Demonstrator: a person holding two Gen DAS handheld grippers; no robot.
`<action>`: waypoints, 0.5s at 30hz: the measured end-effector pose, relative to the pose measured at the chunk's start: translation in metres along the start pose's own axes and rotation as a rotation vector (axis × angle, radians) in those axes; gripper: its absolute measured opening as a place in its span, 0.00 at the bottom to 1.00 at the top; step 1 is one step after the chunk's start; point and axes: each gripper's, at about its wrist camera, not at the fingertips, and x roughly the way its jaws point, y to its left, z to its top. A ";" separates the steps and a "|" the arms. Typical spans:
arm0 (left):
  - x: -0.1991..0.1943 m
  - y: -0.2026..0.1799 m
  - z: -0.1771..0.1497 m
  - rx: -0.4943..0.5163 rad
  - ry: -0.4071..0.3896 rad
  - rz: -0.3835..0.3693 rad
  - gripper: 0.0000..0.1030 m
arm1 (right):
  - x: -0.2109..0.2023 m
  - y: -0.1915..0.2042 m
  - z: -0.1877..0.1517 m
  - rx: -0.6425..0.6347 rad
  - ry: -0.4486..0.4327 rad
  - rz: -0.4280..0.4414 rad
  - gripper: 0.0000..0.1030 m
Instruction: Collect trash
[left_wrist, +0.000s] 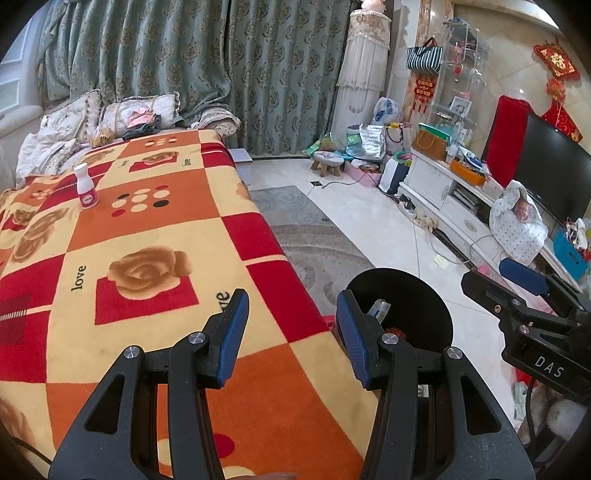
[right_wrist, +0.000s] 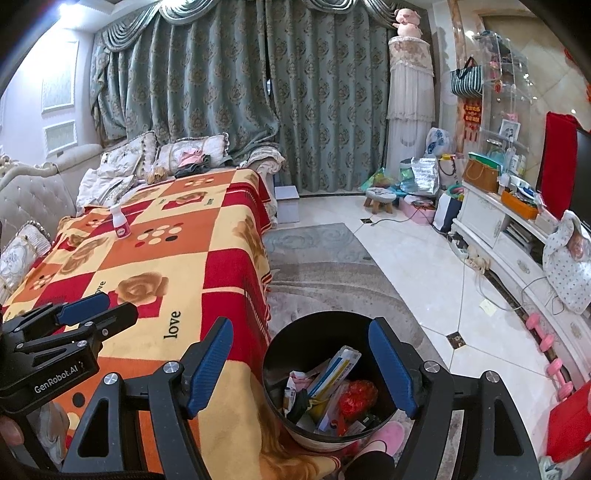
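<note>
One small white plastic bottle with a pink label (left_wrist: 85, 186) stands upright far back on the checked orange-and-red blanket (left_wrist: 155, 236), likely light and slippery, so I'd grip its waist; left gripper (left_wrist: 291, 332) and right gripper (right_wrist: 301, 363) both gape, holding nothing, above the black round bin (right_wrist: 280, 354).

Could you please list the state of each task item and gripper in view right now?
left gripper: open, empty, over the blanket edge.
right gripper: open, empty, above the bin.
white bottle: upright on the blanket, capped.
black bin: upright on the floor, holding trash.
</note>
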 end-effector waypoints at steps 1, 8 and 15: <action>0.000 0.000 0.000 0.000 0.001 0.001 0.47 | 0.000 0.000 0.000 0.001 0.001 0.000 0.72; 0.001 -0.002 -0.001 -0.003 0.000 0.000 0.47 | 0.000 0.000 -0.001 -0.001 0.005 -0.003 0.72; 0.001 -0.005 -0.002 -0.005 0.004 -0.002 0.47 | 0.001 -0.001 0.000 -0.004 0.012 -0.001 0.72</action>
